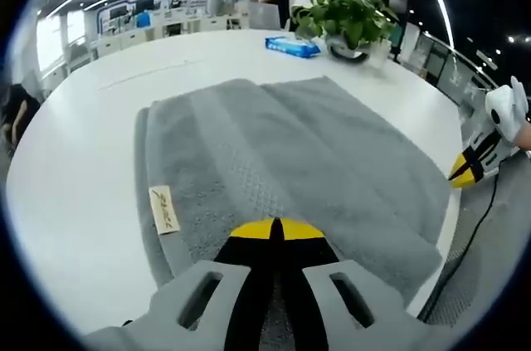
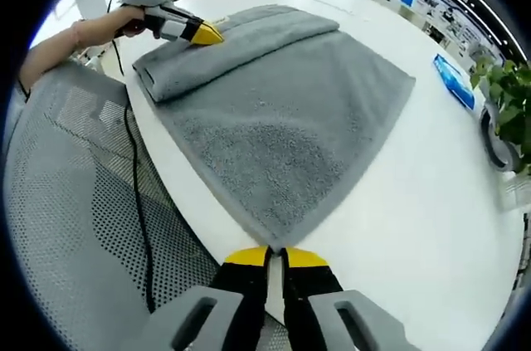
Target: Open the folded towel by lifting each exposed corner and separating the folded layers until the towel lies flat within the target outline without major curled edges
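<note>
**Two grippers on one towel, unfolding half done**

Two clamps at opposite corners of the towel [image 1: 290, 160], by the look of it. In the left gripper view, left gripper [image 1: 276, 230] low centre, yellow tips pressed together over the near edge, apparently pinching cloth; exact hold hard to confirm under the tips. Towel spread up the middle of that frame on the table [image 1: 75, 193], tag [image 1: 163, 208] at lower left. Right gripper [image 1: 465, 168] at the right edge, at the far corner.

In the right gripper view, right gripper [image 2: 275, 258] at bottom centre, tips drawn close with only a thin slit between, gripping the towel's pointed corner [image 2: 270, 239] where it overhangs the table rim. Left gripper [image 2: 203, 33] upper left, held by a hand [image 2: 124, 21], tips on a thick folded band.

Judged progress: roughly midway. Done: one large layer opened across the middle of the frame, fairly smooth. Left: the folded band [image 2: 224, 44] along the upper left, several layers still stacked, to be lifted and laid out. No target outline discernible on the table, so placement impossible to judge.

Off-task: chair [image 2: 75, 202] at left, blue packet [image 1: 292, 46] and plant [image 1: 348, 15] at top of the left gripper view.
</note>
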